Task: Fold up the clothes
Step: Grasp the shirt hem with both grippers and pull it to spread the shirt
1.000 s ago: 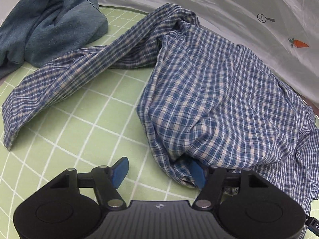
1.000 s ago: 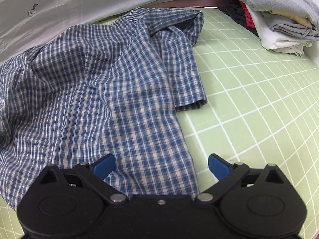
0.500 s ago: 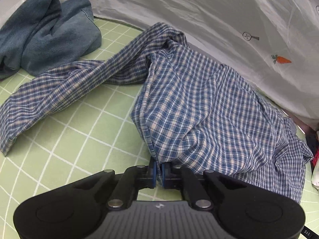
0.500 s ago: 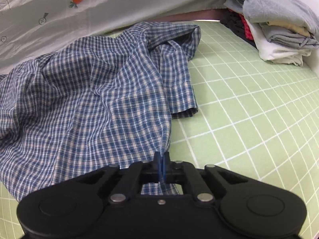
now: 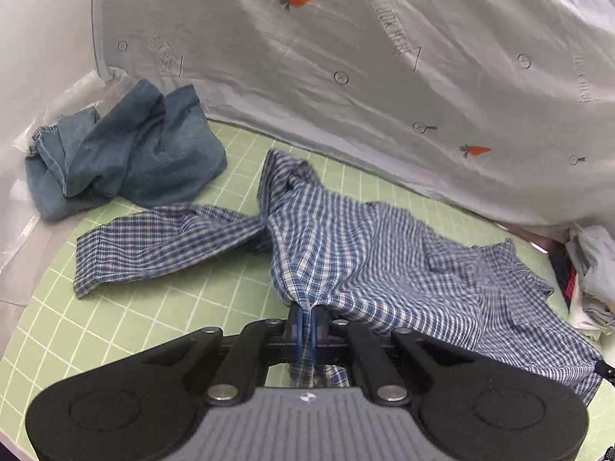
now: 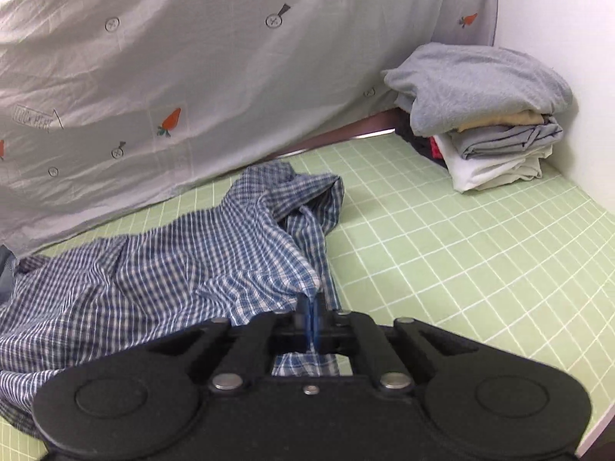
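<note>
A blue and white checked shirt (image 5: 369,253) lies crumpled on the green grid mat (image 5: 115,326), one sleeve stretched out to the left. My left gripper (image 5: 306,320) is shut on the shirt's near edge and holds it lifted off the mat. In the right wrist view the same shirt (image 6: 161,269) spreads to the left, and my right gripper (image 6: 310,317) is shut on another part of its near edge, also raised. Cloth hangs down between each pair of blue pads.
A crumpled pile of blue denim (image 5: 127,153) sits at the mat's far left. A stack of folded clothes (image 6: 488,115) stands in the far right corner by the white wall. A white printed sheet (image 6: 192,57) hangs along the back.
Both grippers went from open to shut on the shirt's near edge, then rose and drew back, lifting the edge so the shirt pulls toward me and looks smaller.
</note>
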Demonstrator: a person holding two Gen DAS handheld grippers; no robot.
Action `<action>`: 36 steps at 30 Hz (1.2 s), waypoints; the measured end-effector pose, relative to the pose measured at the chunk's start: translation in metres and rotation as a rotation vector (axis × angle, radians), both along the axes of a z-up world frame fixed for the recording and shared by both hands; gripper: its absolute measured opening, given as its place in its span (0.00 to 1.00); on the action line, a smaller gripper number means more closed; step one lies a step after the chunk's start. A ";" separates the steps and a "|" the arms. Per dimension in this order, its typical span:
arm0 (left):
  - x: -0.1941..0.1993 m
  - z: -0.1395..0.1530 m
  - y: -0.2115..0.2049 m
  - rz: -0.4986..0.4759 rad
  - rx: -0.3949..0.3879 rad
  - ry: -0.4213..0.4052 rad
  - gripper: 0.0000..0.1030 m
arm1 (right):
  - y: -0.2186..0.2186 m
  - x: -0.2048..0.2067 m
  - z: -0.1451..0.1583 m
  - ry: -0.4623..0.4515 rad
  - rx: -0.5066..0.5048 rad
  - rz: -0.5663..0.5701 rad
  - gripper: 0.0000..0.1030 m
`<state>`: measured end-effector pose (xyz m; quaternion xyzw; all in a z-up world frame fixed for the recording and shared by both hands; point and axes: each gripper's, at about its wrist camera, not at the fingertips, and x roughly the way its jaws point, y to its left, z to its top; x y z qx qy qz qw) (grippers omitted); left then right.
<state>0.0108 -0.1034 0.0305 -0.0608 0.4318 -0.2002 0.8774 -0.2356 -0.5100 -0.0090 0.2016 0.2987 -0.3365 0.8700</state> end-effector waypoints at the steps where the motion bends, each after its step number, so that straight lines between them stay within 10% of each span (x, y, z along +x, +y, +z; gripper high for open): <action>1: 0.000 0.001 0.003 0.011 -0.010 -0.009 0.04 | -0.001 -0.004 0.006 -0.011 -0.004 -0.001 0.02; 4: 0.001 0.001 0.011 0.042 -0.026 -0.034 0.05 | -0.008 -0.009 0.007 -0.029 0.020 -0.009 0.02; 9: 0.004 -0.043 -0.002 0.058 0.166 0.022 0.26 | -0.019 -0.003 -0.029 0.002 0.120 -0.032 0.09; 14: -0.010 -0.074 0.017 0.099 0.175 0.125 0.61 | -0.008 -0.012 -0.050 0.050 0.156 -0.040 0.49; 26: -0.037 -0.123 0.045 0.089 0.169 0.349 0.65 | 0.015 -0.045 -0.112 0.191 0.325 -0.108 0.76; 36: -0.056 -0.133 0.030 0.016 0.212 0.349 0.65 | 0.026 -0.049 -0.128 0.248 0.338 -0.112 0.82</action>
